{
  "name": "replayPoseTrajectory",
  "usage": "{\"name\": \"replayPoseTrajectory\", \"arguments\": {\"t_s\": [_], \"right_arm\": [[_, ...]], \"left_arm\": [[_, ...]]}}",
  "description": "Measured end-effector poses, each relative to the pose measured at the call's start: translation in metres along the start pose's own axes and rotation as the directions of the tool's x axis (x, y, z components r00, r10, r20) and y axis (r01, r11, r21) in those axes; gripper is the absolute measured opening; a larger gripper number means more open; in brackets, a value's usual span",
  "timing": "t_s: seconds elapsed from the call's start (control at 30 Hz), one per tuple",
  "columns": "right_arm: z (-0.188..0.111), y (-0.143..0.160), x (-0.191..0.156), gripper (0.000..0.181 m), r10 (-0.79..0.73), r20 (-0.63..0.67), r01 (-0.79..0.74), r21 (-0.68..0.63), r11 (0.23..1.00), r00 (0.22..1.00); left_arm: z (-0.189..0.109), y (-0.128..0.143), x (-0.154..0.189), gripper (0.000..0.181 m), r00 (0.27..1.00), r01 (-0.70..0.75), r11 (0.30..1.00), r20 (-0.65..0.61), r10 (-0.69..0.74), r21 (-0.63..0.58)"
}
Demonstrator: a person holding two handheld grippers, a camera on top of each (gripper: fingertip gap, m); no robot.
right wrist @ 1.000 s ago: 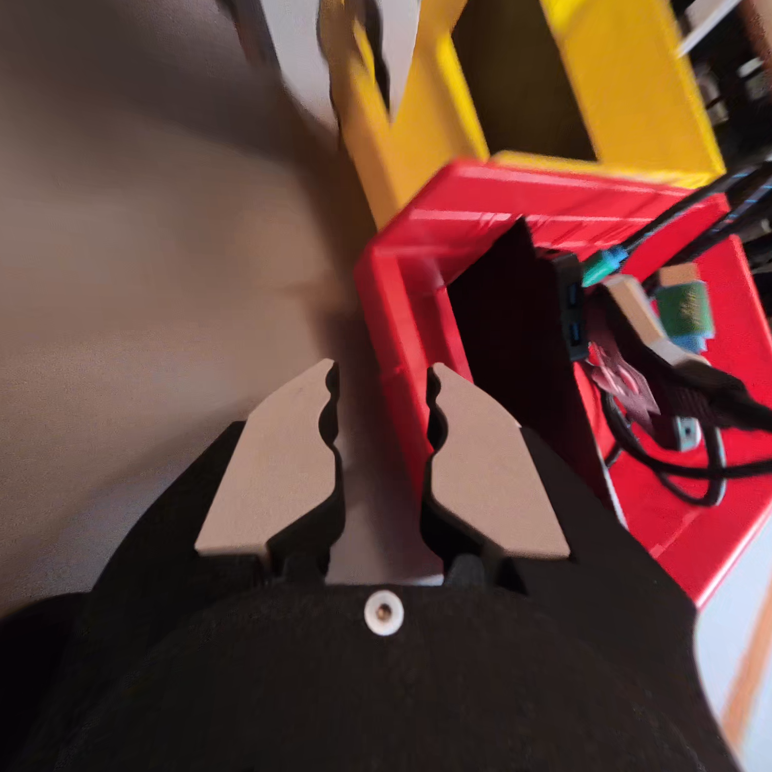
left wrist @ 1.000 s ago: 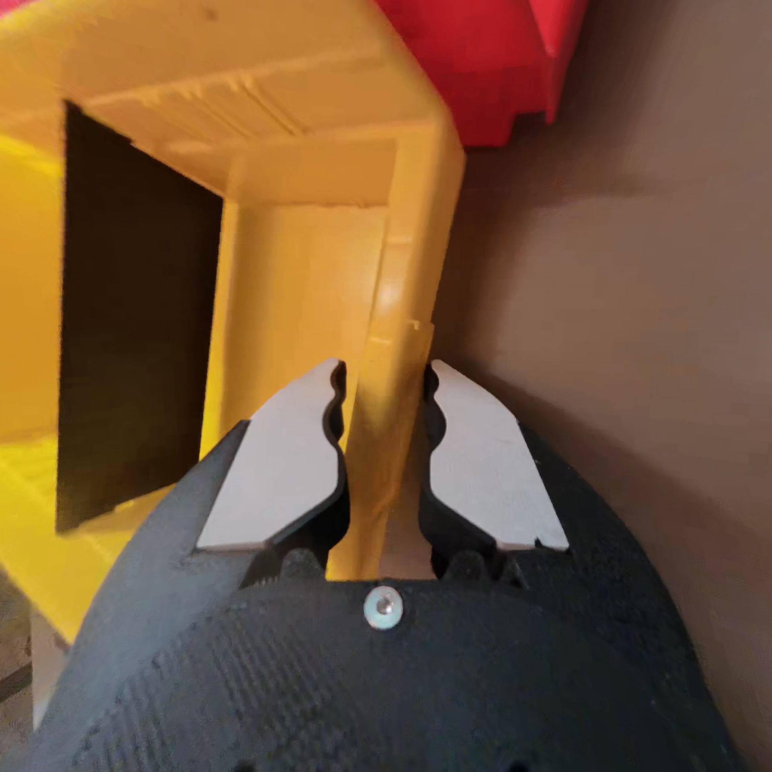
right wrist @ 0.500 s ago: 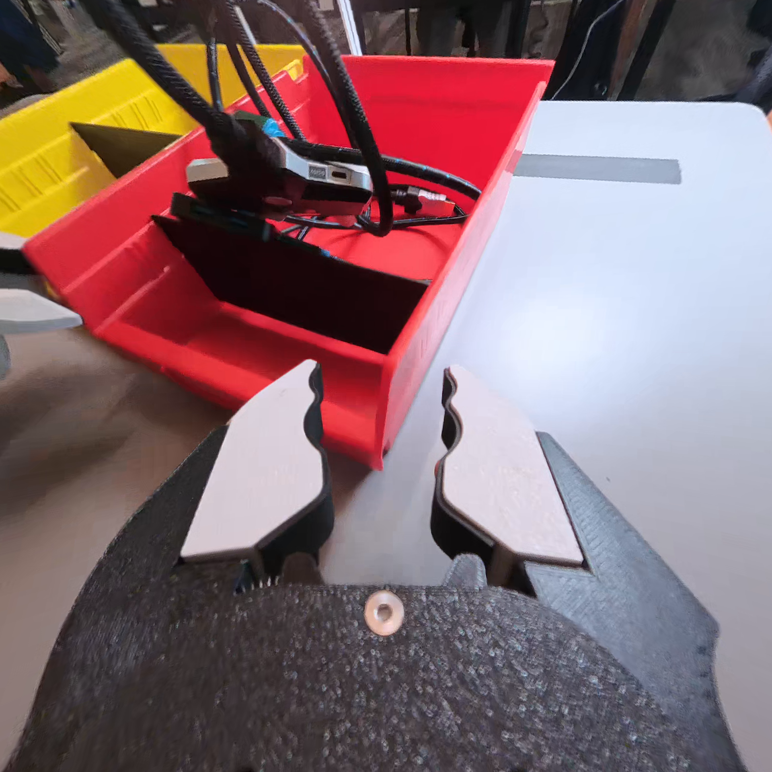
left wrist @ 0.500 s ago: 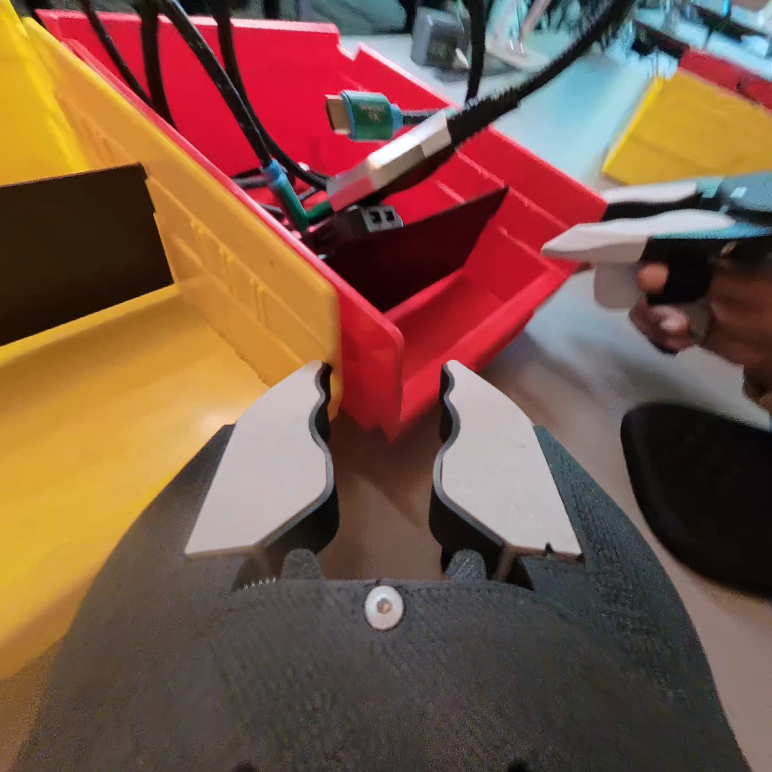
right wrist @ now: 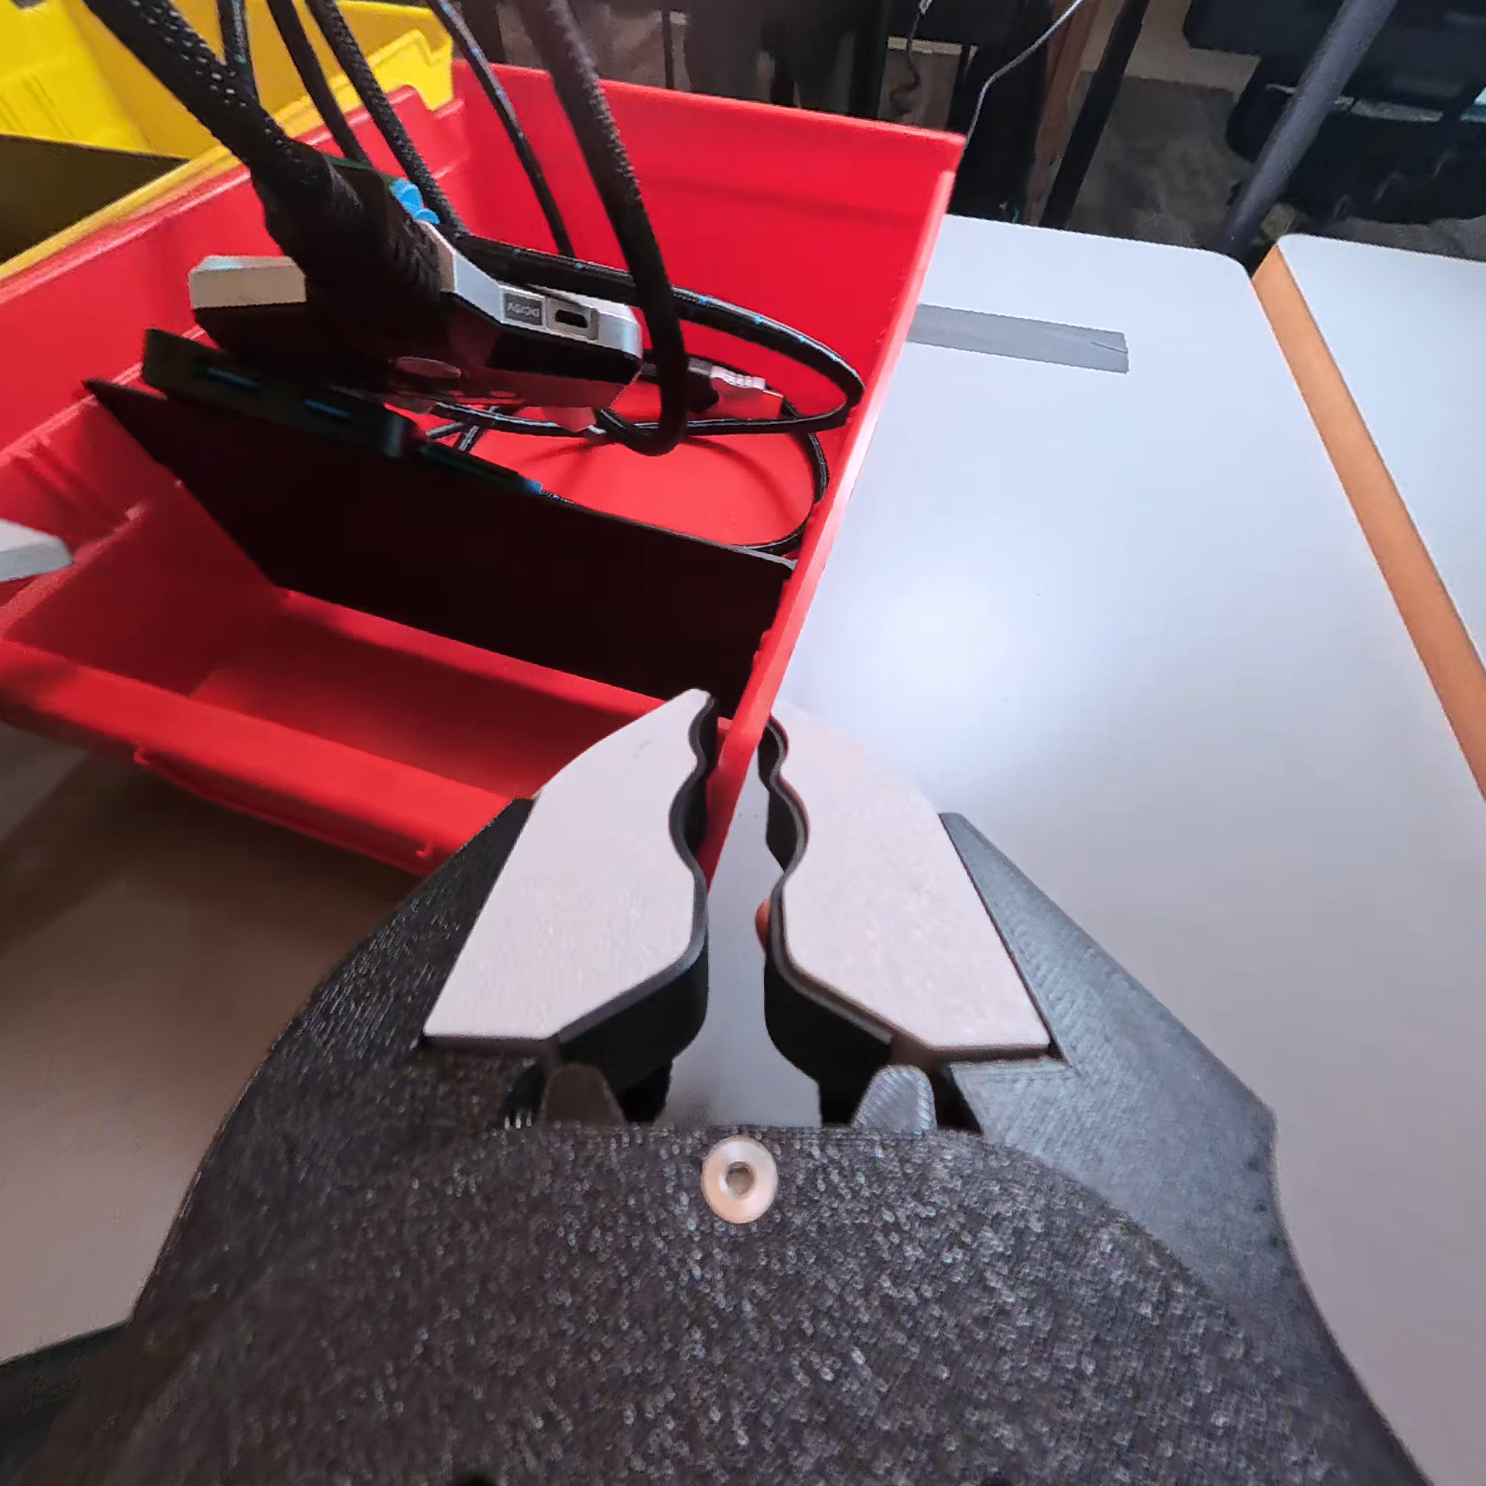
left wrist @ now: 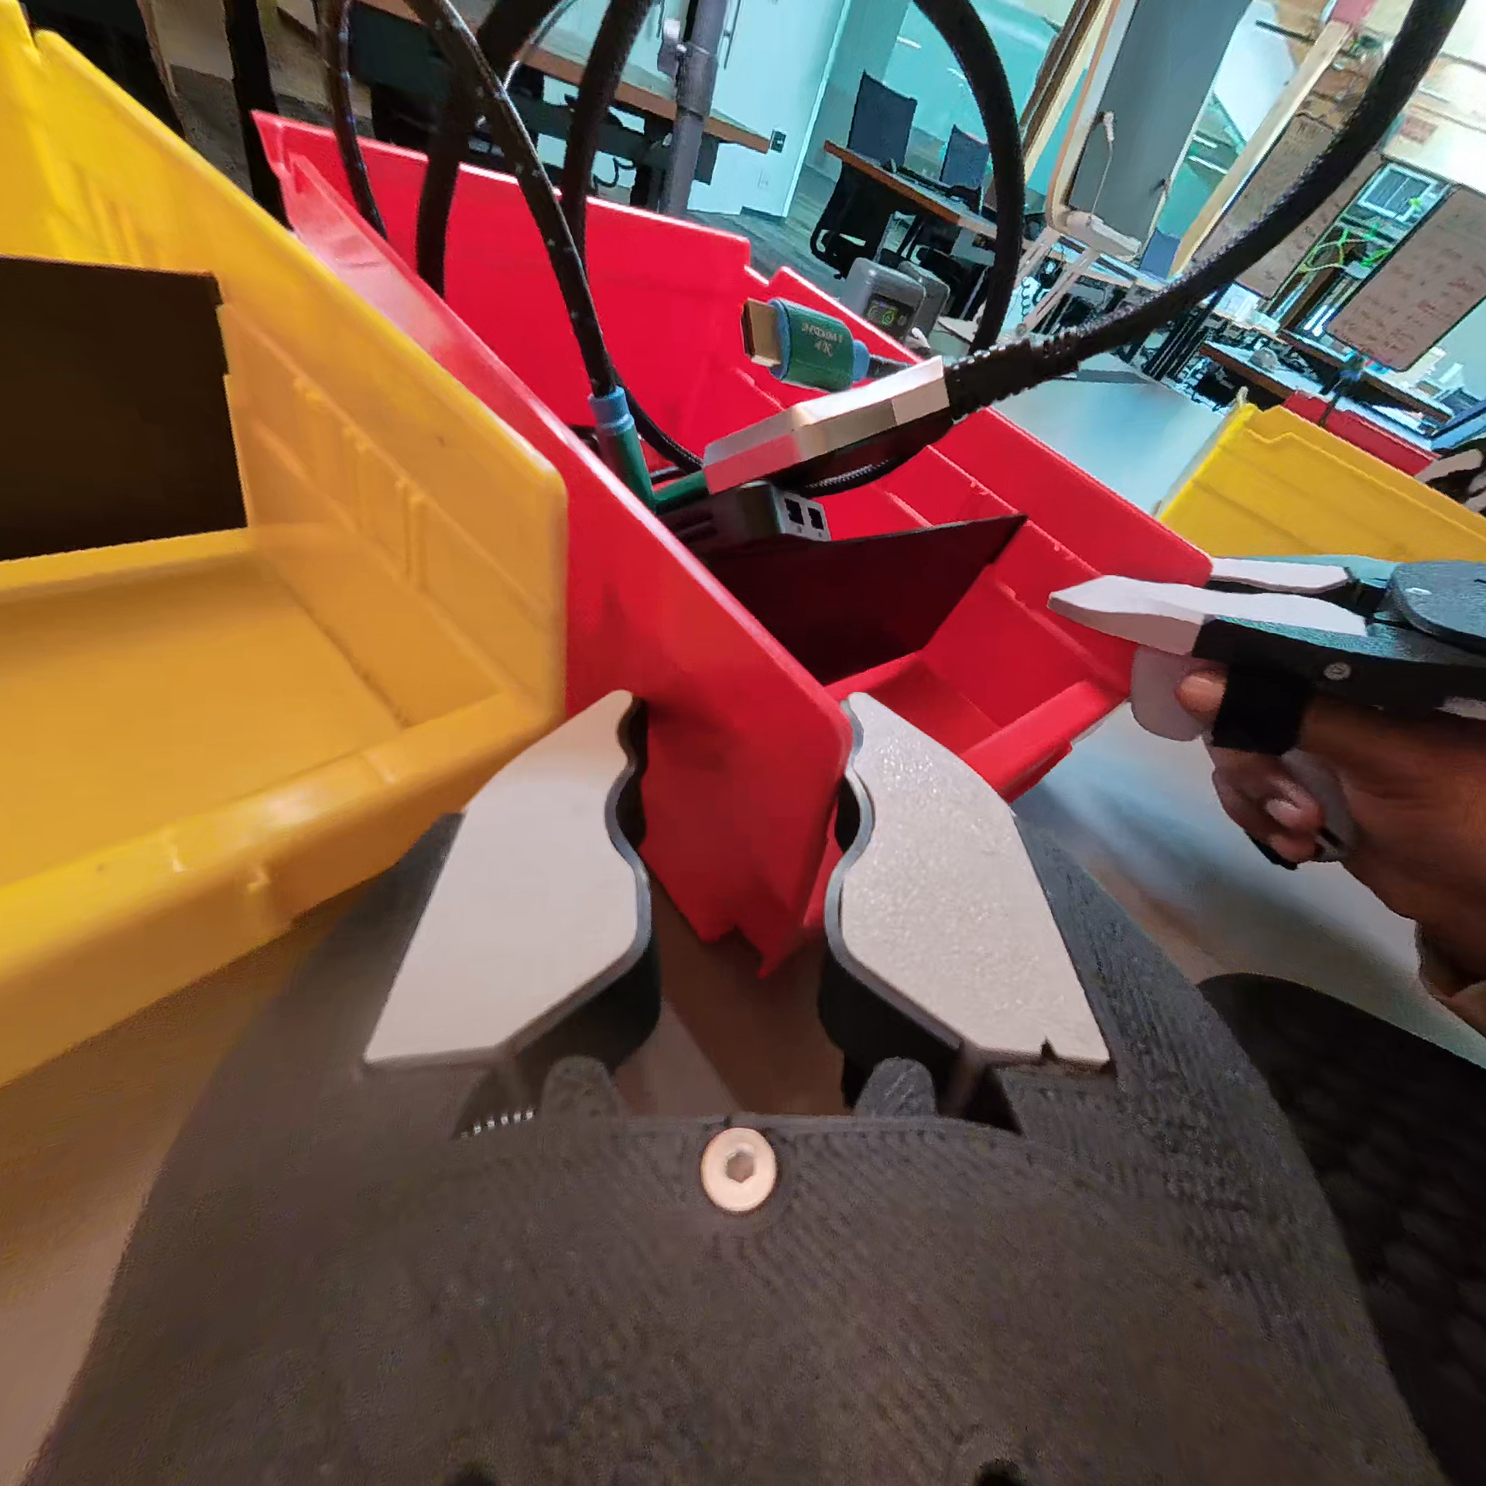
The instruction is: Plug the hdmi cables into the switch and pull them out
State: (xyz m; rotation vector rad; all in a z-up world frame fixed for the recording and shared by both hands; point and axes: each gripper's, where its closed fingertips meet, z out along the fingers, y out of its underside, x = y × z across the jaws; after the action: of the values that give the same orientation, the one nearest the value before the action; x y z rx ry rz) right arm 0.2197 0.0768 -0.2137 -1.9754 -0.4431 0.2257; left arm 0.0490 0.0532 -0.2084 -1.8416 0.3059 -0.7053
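nothing looks plugged yet: the green-shelled hdmi plug lies loose in the red plastic bin, left tongs wide around its corner, right tongs narrowed on its side wall.

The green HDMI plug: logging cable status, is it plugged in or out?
Out. The green HDMI plug hangs in the air above the red bin, metal tip bare, in no port.

In the left wrist view, one bin fills the left; a second bin adjoins it at centre, holding switch and cables behind a divider.
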Motion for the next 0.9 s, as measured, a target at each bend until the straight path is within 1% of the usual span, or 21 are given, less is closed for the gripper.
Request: {"name": "replayPoseTrajectory", "arguments": {"t_s": [0.07,0.13,0.17,0.23,0.27,0.33,0.43,0.5,0.57,0.67,0.73,0.8,0.9], "right_arm": [[-0.003,0.001,0.0,0.011,-0.004,-0.002,0.004,0.003,1.0,1.0],[0.001,-0.001,0.004,0.029,-0.003,-0.02,0.003,0.002,1.0,1.0],[0.004,-0.003,0.005,0.033,0.004,-0.019,-0.004,0.011,1.0,1.0],[0.009,-0.005,0.007,0.019,0.041,-0.006,-0.041,0.028,0.999,0.999],[0.01,-0.006,0.011,0.01,0.054,-0.02,-0.053,0.027,0.998,0.998],[0.006,-0.006,0.013,0.008,0.048,-0.035,-0.047,0.038,0.998,0.998],[-0.014,-0.005,0.011,0.009,0.01,-0.071,-0.007,0.054,0.999,0.997],[-0.037,-0.004,0.009,0.007,-0.058,-0.131,0.066,0.063,0.996,0.99],[-0.062,-0.004,0.003,0.007,-0.059,-0.155,0.074,0.095,0.993,0.986],[-0.093,-0.009,-0.003,0.009,-0.05,-0.208,0.086,0.165,0.983,0.977],[-0.106,-0.02,-0.006,0.008,-0.047,-0.227,0.097,0.215,0.972,0.973],[-0.118,-0.04,-0.013,0.009,-0.052,-0.228,0.114,0.27,0.956,0.972],[-0.132,-0.077,-0.037,0.009,-0.078,-0.185,0.141,0.36,0.922,0.98]], "left_arm": [[0.004,-0.003,-0.001,0.045,0.999,-0.031,1.0,0.018,0.031,0.002],[0.008,-0.005,-0.002,0.044,0.999,-0.034,0.999,0.033,0.034,0.006],[0.01,-0.004,-0.001,0.044,0.999,-0.035,0.999,0.036,0.035,0.003],[0.015,-0.005,-0.003,0.041,0.997,-0.046,0.999,0.07,0.046,-0.001],[0.016,-0.006,-0.005,0.039,0.994,-0.054,0.999,0.09,0.054,-0.001],[0.017,-0.006,-0.005,0.035,0.991,-0.08,0.997,0.105,0.082,-0.023],[0.011,-0.001,0.004,0.033,0.99,-0.114,0.992,0.079,0.118,-0.051],[0.005,0.001,0.016,0.031,0.989,-0.133,0.99,0.052,0.136,-0.054],[-0.002,-0.002,0.027,0.028,0.989,-0.148,0.988,0.02,0.149,-0.036],[-0.012,-0.015,0.042,0.024,0.981,-0.196,0.981,0.001,0.196,0.001],[-0.021,-0.029,0.049,0.023,0.975,-0.221,0.974,0.005,0.221,0.044],[-0.036,-0.049,0.054,0.023,0.971,-0.24,0.966,0.015,0.24,0.093],[-0.069,-0.084,0.051,0.023,0.964,-0.266,0.949,0.054,0.26,0.168]]}}
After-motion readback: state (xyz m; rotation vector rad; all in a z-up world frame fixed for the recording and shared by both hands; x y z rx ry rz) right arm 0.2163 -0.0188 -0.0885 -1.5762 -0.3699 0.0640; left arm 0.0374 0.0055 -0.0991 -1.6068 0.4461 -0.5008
